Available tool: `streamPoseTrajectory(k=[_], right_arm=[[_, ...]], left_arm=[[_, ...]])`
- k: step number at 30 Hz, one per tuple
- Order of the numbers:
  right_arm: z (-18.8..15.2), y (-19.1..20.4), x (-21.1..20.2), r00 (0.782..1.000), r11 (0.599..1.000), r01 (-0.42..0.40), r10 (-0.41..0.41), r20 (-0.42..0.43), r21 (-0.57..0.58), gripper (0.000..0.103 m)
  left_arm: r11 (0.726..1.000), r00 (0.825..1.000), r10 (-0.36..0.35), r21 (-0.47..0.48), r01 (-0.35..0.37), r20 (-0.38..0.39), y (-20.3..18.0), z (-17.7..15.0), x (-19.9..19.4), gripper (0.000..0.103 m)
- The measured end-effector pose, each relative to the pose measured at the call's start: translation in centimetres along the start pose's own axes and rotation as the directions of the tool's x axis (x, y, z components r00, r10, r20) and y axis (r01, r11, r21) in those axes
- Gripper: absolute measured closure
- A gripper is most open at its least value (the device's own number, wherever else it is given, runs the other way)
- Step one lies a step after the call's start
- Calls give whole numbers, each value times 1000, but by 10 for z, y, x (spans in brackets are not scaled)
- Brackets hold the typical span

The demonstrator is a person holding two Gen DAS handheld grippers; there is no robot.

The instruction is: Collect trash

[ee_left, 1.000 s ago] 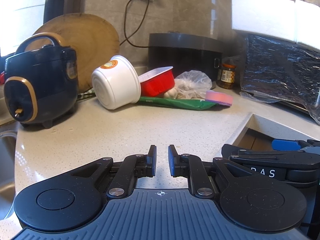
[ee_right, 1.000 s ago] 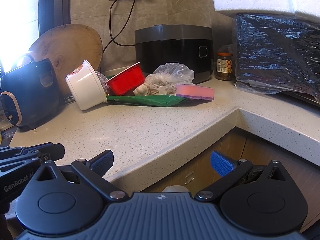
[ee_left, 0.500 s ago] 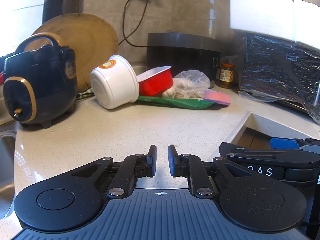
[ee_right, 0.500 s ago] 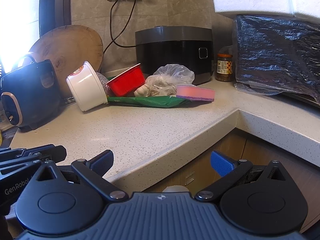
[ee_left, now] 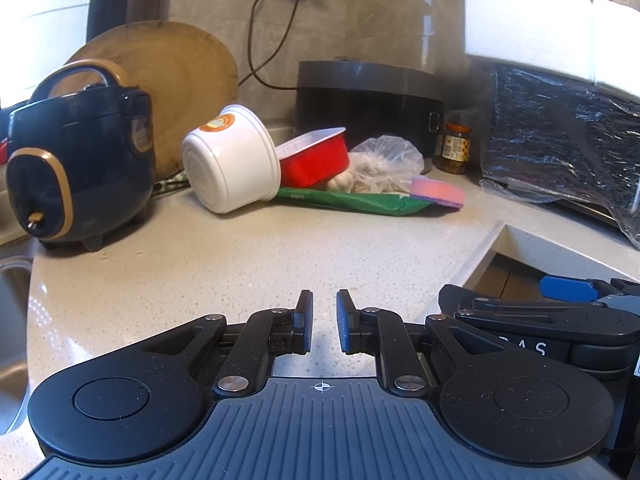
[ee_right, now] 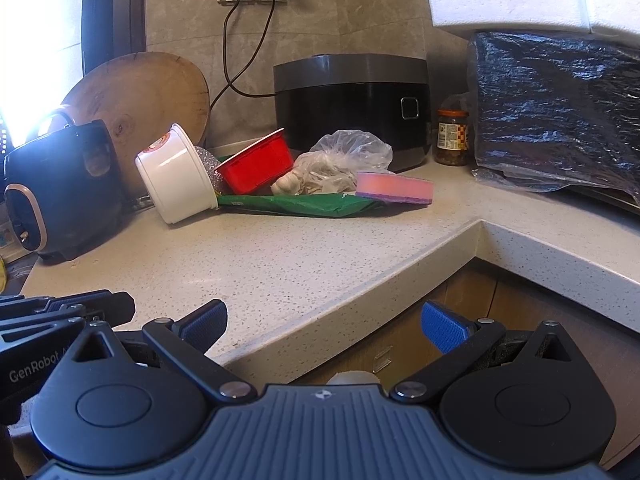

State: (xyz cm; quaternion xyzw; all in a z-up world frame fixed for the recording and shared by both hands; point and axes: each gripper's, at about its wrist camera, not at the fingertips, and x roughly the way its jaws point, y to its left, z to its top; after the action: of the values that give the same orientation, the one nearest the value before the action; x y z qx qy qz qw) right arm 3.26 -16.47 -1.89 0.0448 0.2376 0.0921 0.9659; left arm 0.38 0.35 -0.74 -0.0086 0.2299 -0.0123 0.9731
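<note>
Progress on the collection: none evident. All the trash lies in one cluster at the far side of the worktop [ee_right: 280,264], against the wall and in front of the black rice cooker [ee_right: 352,108]. The cluster comprises a white paper bowl [ee_right: 176,178] tipped on its side, a red tray [ee_right: 256,168] leaning behind it, a clear plastic bag [ee_right: 340,160] with pale contents, and a flat green wrapper [ee_right: 296,205] underneath them. A pink sponge [ee_right: 394,187] rests on the wrapper's right end; whether it counts as trash cannot be determined. No bin or collecting bag is identifiable in either view.

Left hand-held gripper [ee_left: 322,322]: jaws nearly together with a narrow gap, nothing between them, poised over the near worktop well apart from the cluster. Right hand-held gripper [ee_right: 324,320]: jaws spread wide, empty, hanging over the near edge of the worktop above the cabinet front. Every item remains to be picked up.

Comparison with the earlier frames: no material change. Both grippers sit in the same place with the same jaw spacing, and each item of the cluster, together with the dark blue cooker [ee_left: 78,164] at far left, occupies the same position. Only a negligible shift in framing is noted.
</note>
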Motion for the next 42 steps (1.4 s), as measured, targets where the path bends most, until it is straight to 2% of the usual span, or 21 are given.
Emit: streamPoseTrajectory(k=[11, 14, 16, 18, 21, 25, 27, 29, 31, 32, 35, 38, 39, 40, 41, 42], right_arm=[[1, -2, 9, 998, 999, -51, 51, 35, -8, 0], [3, -3, 15, 993, 995, -102, 103, 51, -17, 0], [5, -5, 25, 986, 986, -164, 164, 23, -12, 0], [11, -5, 37, 981, 980, -193, 192, -38, -45, 0], [34, -5, 55, 984, 980, -175, 170, -57, -92, 0], [84, -24, 97, 986, 990, -139, 138, -92, -3, 0], [108, -26, 119, 989, 993, -115, 115, -95, 6, 0], [131, -18, 137, 990, 992, -125, 125, -61, 7, 0], [154, -9, 156, 977, 977, -212, 213, -32, 19, 0], [164, -4, 167, 975, 975, -217, 218, -26, 37, 0], [190, 21, 208, 984, 984, -175, 176, -40, 10, 0], [204, 38, 258, 983, 991, -137, 137, -123, 11, 1], [206, 40, 273, 977, 991, -134, 135, -167, 22, 9], [206, 39, 284, 968, 990, -131, 137, -212, 43, 22], [204, 35, 292, 958, 989, -128, 142, -248, 70, 29], [201, 31, 295, 951, 988, -127, 148, -273, 92, 43]], left_arm=[[1000, 999, 23, 13, -23, -23, 2, 3, 8, 86], [999, 997, 32, 29, -30, -64, 4, 6, 12, 86], [998, 993, 12, 60, -5, -116, 8, 9, 14, 86], [995, 990, -16, 97, 30, -139, 14, 17, 13, 86], [990, 995, -26, 139, 39, -93, 25, 32, 11, 85], [986, 996, -59, 150, 68, -66, 40, 52, 24, 85], [988, 994, -93, 121, 99, -61, 50, 58, 34, 85], [990, 991, -116, 68, 120, -68, 62, 61, 45, 86], [989, 986, -141, 24, 144, -90, 73, 61, 53, 86], [987, 983, -159, 6, 160, -93, 77, 61, 56, 86], [982, 979, -187, -12, 187, -79, 87, 60, 59, 86], [984, 980, -175, -25, 174, -92, 97, 61, 58, 86], [984, 980, -176, -33, 174, -97, 101, 62, 58, 86], [984, 980, -175, -39, 172, -98, 105, 63, 57, 86], [985, 980, -172, -41, 169, -96, 108, 63, 56, 86], [985, 981, -169, -41, 166, -92, 112, 63, 55, 86]])
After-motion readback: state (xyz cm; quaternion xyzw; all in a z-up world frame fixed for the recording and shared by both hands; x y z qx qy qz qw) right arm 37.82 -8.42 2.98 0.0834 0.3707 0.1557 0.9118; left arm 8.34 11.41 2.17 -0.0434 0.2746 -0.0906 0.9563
